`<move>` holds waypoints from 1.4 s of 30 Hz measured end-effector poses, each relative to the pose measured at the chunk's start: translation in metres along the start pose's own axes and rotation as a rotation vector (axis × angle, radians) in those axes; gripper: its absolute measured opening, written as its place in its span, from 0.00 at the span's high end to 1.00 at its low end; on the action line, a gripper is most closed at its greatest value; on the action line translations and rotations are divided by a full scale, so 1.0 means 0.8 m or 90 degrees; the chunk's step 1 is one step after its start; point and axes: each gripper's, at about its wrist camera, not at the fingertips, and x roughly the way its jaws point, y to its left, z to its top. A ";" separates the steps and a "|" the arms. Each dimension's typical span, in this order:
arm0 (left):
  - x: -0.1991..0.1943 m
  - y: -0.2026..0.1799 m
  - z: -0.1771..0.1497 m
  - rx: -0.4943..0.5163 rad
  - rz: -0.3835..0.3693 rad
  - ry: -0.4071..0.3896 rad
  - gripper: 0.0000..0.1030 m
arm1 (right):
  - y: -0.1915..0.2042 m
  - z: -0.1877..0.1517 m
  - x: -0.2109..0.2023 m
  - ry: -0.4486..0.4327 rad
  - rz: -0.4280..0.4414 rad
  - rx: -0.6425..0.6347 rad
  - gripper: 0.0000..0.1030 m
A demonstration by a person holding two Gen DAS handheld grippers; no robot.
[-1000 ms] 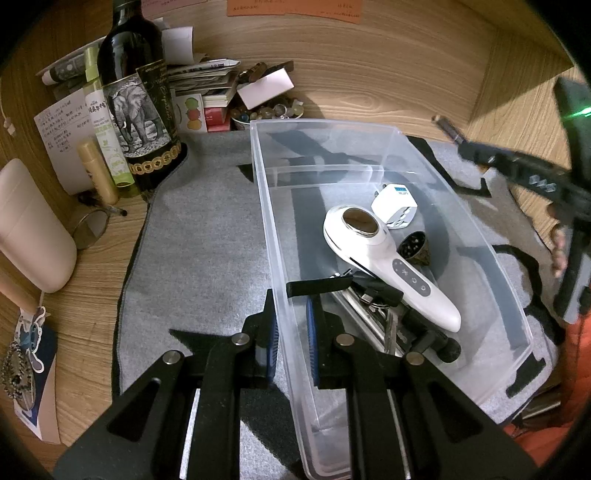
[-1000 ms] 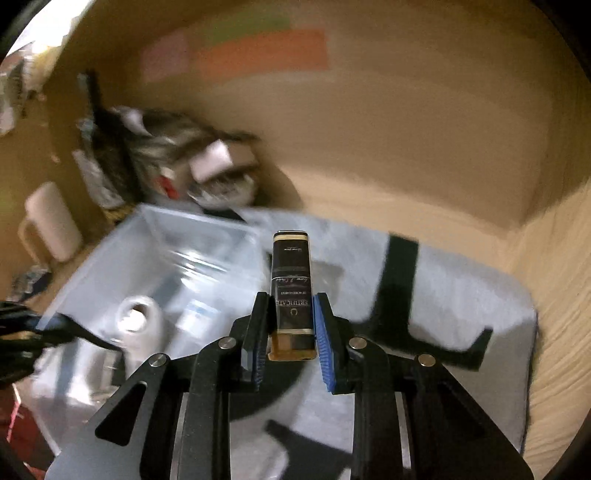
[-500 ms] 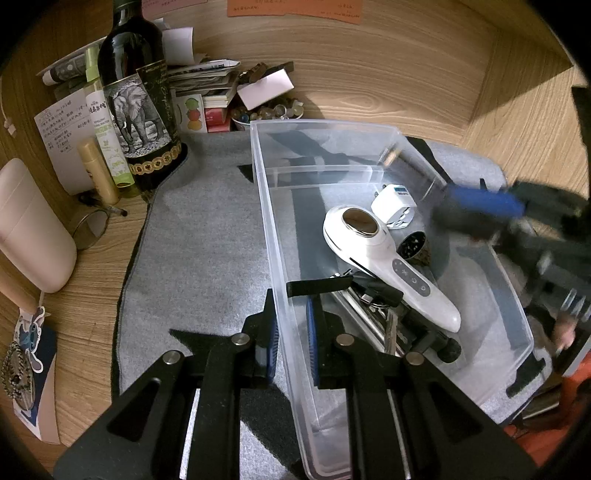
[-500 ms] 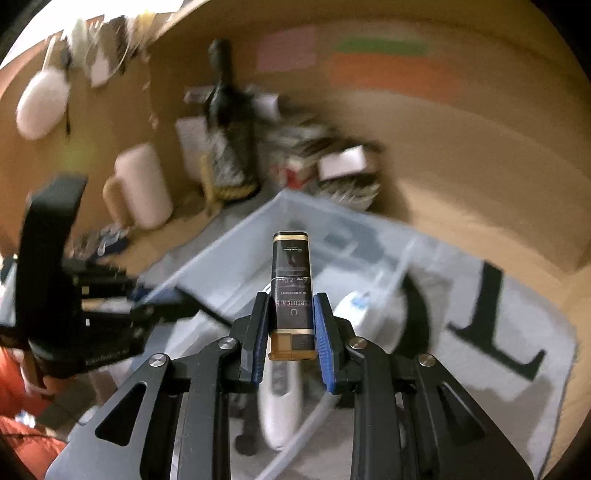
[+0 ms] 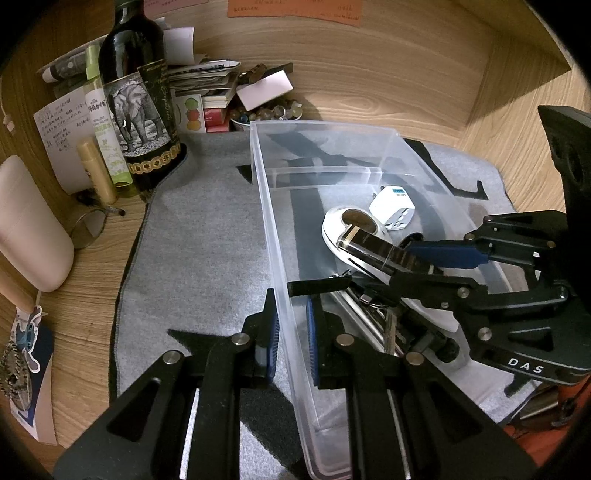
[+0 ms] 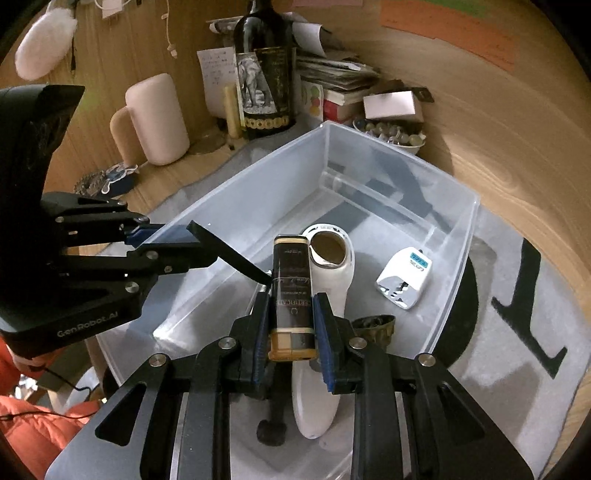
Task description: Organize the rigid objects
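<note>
Wooden walls stand around a wooden tabletop [image 5: 92, 280], and a grey mat [image 5: 207, 243] with black shapes lies on it. On the mat sits a clear plastic bin [image 5: 369, 133].

Inside the bin lie a white handheld device [image 6: 325, 376] with a round brown end, a white plug adapter [image 6: 404, 282], a small dark fluted cup [image 6: 376, 328] and some metal keys [image 5: 373, 317]. The adapter is just beside the round end of the white device.

The left tool [image 5: 290, 334] is closed on the near long wall of the bin. One blue pad is outside the wall and the other is inside, so it pinches the plastic.

The right tool [image 6: 291, 328] is closed on a small dark box [image 6: 291, 291] with gold ends and writing on its side. The box sticks out past the blue pads and hangs over the inside of the bin, above the white device. I cannot tell if it touches the device.

Behind the bin, against the back wall, stand a dark bottle [image 5: 138, 107] with an elephant picture, a thin green bottle [image 5: 103, 125], a pile of papers and books [image 5: 207, 85] and a little bowl of beads [image 6: 391, 138]. A pale pink mug [image 6: 155, 118] stands to the left on the wood. Orange paper notes [image 6: 450, 29] stick on the wall. An orange sleeve [image 6: 37, 424] shows at the bottom edge.
</note>
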 end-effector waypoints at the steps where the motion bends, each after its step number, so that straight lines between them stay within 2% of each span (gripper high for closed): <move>1: 0.000 0.000 0.000 0.000 0.000 0.000 0.89 | 0.000 0.000 0.000 0.000 -0.001 0.001 0.79; 5: 0.000 0.000 0.000 0.000 0.001 0.000 0.89 | 0.000 0.000 -0.003 -0.002 0.000 0.004 0.76; 7: 0.000 0.000 0.000 0.000 0.001 0.000 0.89 | 0.000 0.000 -0.007 -0.005 -0.002 0.007 0.68; 11: 0.000 0.000 0.000 -0.001 0.001 0.001 0.89 | -0.001 0.000 -0.018 -0.025 -0.004 0.013 0.62; 13: -0.002 0.000 0.000 0.001 0.004 -0.002 0.89 | -0.003 -0.001 -0.026 -0.039 -0.008 0.019 0.53; 16: -0.009 0.001 0.001 0.000 0.008 -0.008 0.88 | -0.006 -0.002 -0.040 -0.061 -0.010 0.030 0.52; 17: -0.013 0.002 0.002 0.000 0.011 -0.011 0.85 | -0.007 -0.002 -0.045 -0.067 -0.013 0.033 0.51; 19: -0.021 0.002 0.003 -0.001 0.015 -0.022 0.70 | -0.010 -0.004 -0.056 -0.087 -0.022 0.041 0.43; 24: -0.058 -0.006 0.006 0.016 0.030 -0.077 0.51 | -0.016 -0.010 -0.092 -0.142 -0.047 0.065 0.39; 27: -0.082 -0.017 0.007 0.029 0.036 -0.118 0.40 | -0.016 -0.018 -0.118 -0.184 -0.071 0.085 0.21; 32: -0.122 -0.040 0.005 0.046 0.030 -0.197 0.19 | -0.012 -0.035 -0.160 -0.251 -0.109 0.102 0.17; 34: -0.135 -0.048 0.002 0.048 0.026 -0.228 0.08 | -0.012 -0.042 -0.174 -0.273 -0.121 0.112 0.07; 36: -0.145 -0.056 -0.002 0.049 0.023 -0.258 0.05 | -0.011 -0.051 -0.187 -0.298 -0.141 0.121 0.00; 42: -0.158 -0.064 -0.012 0.035 -0.006 -0.306 0.01 | -0.004 -0.075 -0.215 -0.354 -0.191 0.136 0.00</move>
